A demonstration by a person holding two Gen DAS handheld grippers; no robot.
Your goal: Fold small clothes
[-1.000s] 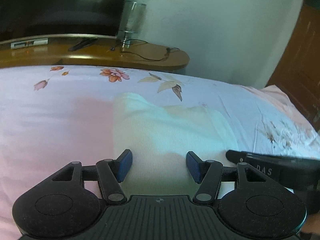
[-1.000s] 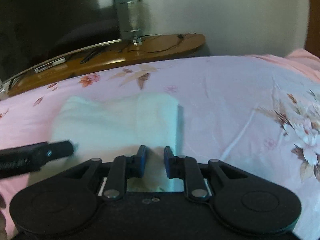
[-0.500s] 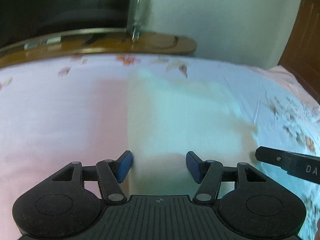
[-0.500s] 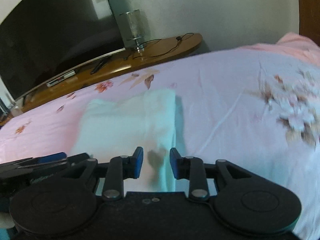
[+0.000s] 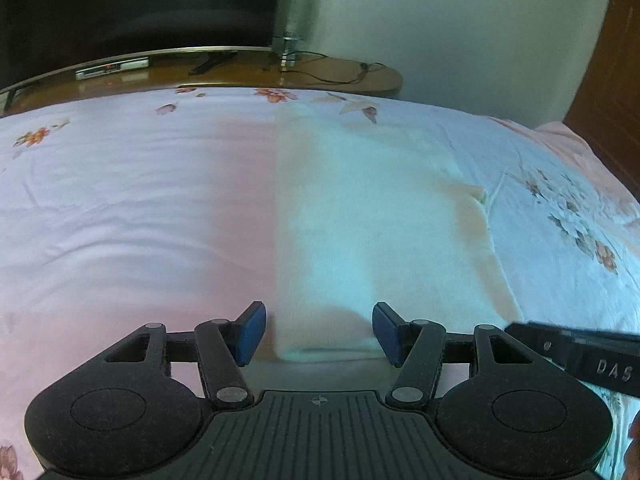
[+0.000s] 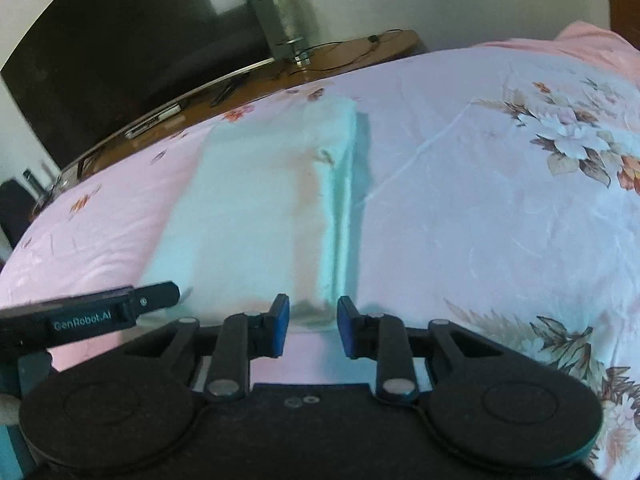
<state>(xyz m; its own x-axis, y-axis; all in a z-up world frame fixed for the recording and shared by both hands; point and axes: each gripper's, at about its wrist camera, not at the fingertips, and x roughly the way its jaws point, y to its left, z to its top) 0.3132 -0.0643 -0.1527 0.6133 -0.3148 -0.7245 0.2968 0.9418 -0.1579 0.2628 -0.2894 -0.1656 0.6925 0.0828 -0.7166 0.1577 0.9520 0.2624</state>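
Hard to see: cloth (image 5: 360,232) is washed out, folds barely show.
Cloth: folded strip mid-bed (image 5: 120,208), near end right at my grippers.
Left gripper (image 5: 318,330): wide, holding nothing.
Right gripper (image 6: 313,326): narrower gap, holding nothing.
Room: bare sheet both sides.

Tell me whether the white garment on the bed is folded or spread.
Folded. The white garment lies as a narrow rectangle on the floral bedsheet, with stacked layer edges along its right side.
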